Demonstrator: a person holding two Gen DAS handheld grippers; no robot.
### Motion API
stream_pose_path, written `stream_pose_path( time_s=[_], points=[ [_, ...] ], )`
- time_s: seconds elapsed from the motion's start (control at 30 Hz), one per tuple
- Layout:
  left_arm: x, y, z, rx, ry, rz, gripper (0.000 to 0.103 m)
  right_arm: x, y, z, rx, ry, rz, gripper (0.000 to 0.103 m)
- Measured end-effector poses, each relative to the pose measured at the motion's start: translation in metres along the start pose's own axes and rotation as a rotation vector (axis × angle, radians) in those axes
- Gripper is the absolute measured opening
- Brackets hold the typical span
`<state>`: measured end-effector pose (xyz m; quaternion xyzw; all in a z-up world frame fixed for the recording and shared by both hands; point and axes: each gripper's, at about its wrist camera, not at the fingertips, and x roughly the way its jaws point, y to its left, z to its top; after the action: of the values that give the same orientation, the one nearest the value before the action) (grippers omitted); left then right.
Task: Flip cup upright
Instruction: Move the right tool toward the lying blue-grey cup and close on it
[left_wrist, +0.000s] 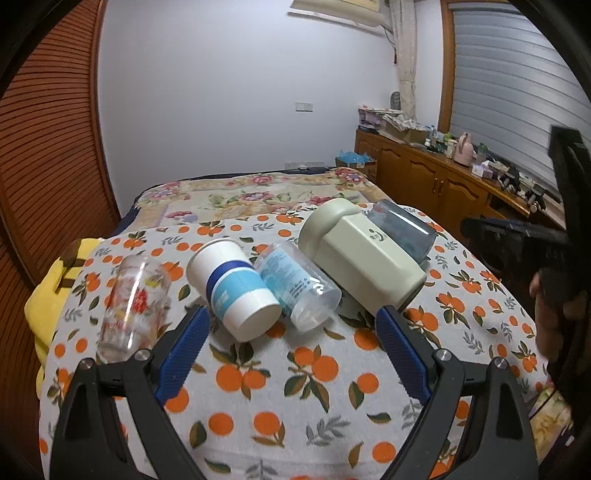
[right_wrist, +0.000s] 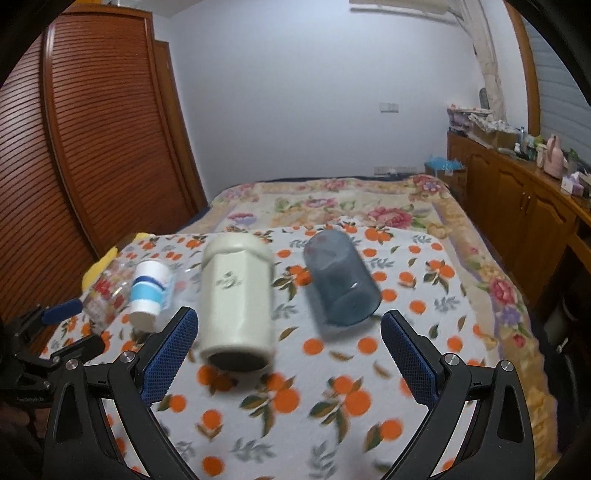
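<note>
An orange-print cloth (left_wrist: 295, 373) covers the table. Behind it lies a floral bedspread (right_wrist: 332, 203). A wooden cabinet (right_wrist: 517, 206) lines the right wall.

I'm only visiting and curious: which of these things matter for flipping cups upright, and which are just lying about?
Job:
clear floral glass
white and blue cup
clear printed cup
cream mug
blue-grey tumbler
All lie on their sides.

Lying about:
orange-print cloth
floral bedspread
sideboard clutter

On the cloth (left_wrist: 295, 369) at your left wrist frame's centre, five cups lie in a row: glass (left_wrist: 133, 306) leftmost, then paper cup (left_wrist: 232, 288), plastic cup (left_wrist: 295, 284), mug (left_wrist: 362, 254), tumbler (left_wrist: 402, 230) upper right.
</note>
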<state>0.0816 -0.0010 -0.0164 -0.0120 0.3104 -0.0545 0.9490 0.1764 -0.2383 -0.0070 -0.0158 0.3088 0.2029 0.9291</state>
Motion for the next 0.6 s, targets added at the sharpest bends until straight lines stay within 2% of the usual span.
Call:
stream_pose_path(
  time_s=[0.3,0.6],
  points=[
    [0.020,0.006,0.022,0.010,0.023,-0.028,0.087,0.053,-0.031,0.038,-0.076,0.125,-0.008,0.097],
    [0.035,0.007,0.034,0.016,0.032,-0.021,0.087,0.129,-0.038,0.044,-0.125,0.339,0.019,0.087]
  ],
)
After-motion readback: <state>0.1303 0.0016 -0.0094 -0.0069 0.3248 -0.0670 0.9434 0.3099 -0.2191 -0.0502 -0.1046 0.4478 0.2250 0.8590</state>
